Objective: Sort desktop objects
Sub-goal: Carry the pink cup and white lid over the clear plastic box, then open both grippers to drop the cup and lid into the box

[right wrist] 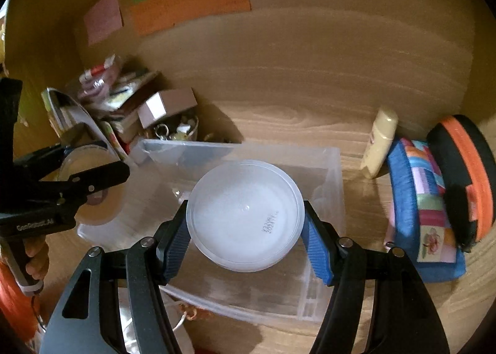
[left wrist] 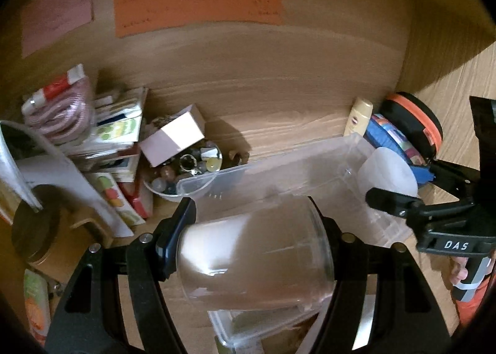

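My left gripper (left wrist: 257,242) is shut on a clear glass jar (left wrist: 254,257), held tilted over the near left end of a clear plastic bin (left wrist: 279,168). My right gripper (right wrist: 246,230) is shut on a white plastic tub (right wrist: 245,214), its printed base facing the camera, held over the same bin (right wrist: 331,168). In the left wrist view the tub (left wrist: 387,172) and the right gripper (left wrist: 400,199) show at the bin's right end. In the right wrist view the left gripper (right wrist: 93,180) with the jar (right wrist: 102,202) shows at the bin's left end.
A bowl of small trinkets (left wrist: 186,174) with a white box (left wrist: 173,140) on it stands left of the bin, beside stacked packets and a pink cable (left wrist: 62,118). A cream tube (right wrist: 381,143), a blue patchwork pouch (right wrist: 421,208) and a black-orange case (right wrist: 465,177) lie right. Coloured notes (left wrist: 198,6) hang on the back wall.
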Action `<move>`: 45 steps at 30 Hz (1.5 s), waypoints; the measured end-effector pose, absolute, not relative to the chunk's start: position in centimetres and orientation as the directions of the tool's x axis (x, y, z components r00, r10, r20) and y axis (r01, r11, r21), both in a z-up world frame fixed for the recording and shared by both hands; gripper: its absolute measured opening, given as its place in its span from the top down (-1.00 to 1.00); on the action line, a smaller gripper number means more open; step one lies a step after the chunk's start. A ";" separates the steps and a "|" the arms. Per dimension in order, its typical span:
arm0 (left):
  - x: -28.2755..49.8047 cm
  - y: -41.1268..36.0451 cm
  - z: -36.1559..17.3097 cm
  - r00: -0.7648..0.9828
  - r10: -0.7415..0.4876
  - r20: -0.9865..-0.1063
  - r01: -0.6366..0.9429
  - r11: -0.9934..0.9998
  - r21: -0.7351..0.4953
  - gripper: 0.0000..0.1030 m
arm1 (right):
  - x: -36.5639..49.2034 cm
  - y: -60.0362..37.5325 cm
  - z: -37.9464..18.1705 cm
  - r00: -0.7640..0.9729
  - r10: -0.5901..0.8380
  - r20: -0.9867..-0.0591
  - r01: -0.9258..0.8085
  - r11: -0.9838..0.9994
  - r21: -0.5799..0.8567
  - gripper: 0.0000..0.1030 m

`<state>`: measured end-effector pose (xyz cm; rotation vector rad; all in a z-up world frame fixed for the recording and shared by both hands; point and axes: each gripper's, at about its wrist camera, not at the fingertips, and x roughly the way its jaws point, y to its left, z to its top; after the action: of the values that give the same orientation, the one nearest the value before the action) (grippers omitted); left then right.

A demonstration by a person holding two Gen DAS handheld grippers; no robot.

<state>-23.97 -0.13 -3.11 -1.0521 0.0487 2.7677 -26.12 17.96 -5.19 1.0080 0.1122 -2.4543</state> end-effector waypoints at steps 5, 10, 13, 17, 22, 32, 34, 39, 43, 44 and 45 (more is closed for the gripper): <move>-25.1 0.6 -4.6 -0.706 0.154 -0.692 -0.184 -0.982 -0.031 -0.32 | -27.1 17.0 -6.3 -0.601 -0.380 -0.703 0.467 -0.881 0.077 -0.22; -25.4 1.3 -5.7 -0.687 0.147 -0.711 -0.201 -0.980 -0.009 -0.32 | -28.0 16.3 -7.4 -0.575 -0.361 -0.735 0.472 -0.879 0.062 -0.22; -25.5 1.7 -6.1 -0.682 0.140 -0.718 -0.206 -0.979 0.005 -0.32 | -28.3 16.3 -7.9 -0.559 -0.352 -0.751 0.470 -0.881 0.064 -0.22; -25.7 2.1 -6.9 -0.669 0.107 -0.735 -0.191 -0.981 0.031 -0.32 | -28.4 16.3 -8.0 -0.569 -0.332 -0.752 0.459 -0.887 0.044 -0.22; -26.2 2.1 -8.3 -0.641 0.110 -0.760 -0.201 -0.979 0.027 -0.32 | -28.2 15.7 -8.4 -0.590 -0.286 -0.756 0.454 -0.891 -0.017 -0.22; -26.0 2.2 -9.4 -0.656 0.076 -0.751 -0.204 -0.976 0.080 -0.33 | -28.0 14.7 -9.2 -0.632 -0.213 -0.745 0.429 -0.897 -0.107 -0.24; -25.8 2.2 -9.4 -0.662 0.072 -0.746 -0.204 -0.975 0.086 -0.35 | -27.9 14.9 -9.2 -0.639 -0.215 -0.738 0.427 -0.897 -0.109 -0.33; -25.8 2.0 -9.4 -0.674 0.064 -0.736 -0.193 -0.977 0.092 -0.47 | -27.7 15.3 -9.1 -0.655 -0.222 -0.722 0.424 -0.899 -0.108 -0.41; -25.5 2.3 -8.8 -0.698 0.029 -0.715 -0.175 -0.976 0.130 -0.71 | -27.8 15.4 -9.0 -0.640 -0.237 -0.731 0.438 -0.894 -0.093 -0.41; -25.4 2.3 -8.6 -0.704 0.034 -0.709 -0.177 -0.976 0.129 -0.74 | -27.8 15.5 -8.9 -0.637 -0.244 -0.731 0.440 -0.894 -0.085 -0.41; -25.3 2.2 -8.5 -0.707 0.039 -0.707 -0.179 -0.976 0.125 -0.79 | -27.8 15.6 -8.8 -0.634 -0.252 -0.731 0.442 -0.894 -0.074 -0.43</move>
<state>-25.35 2.21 -8.48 -1.1458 0.2793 2.7831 -27.84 15.64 -8.78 1.0700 0.3477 -2.5110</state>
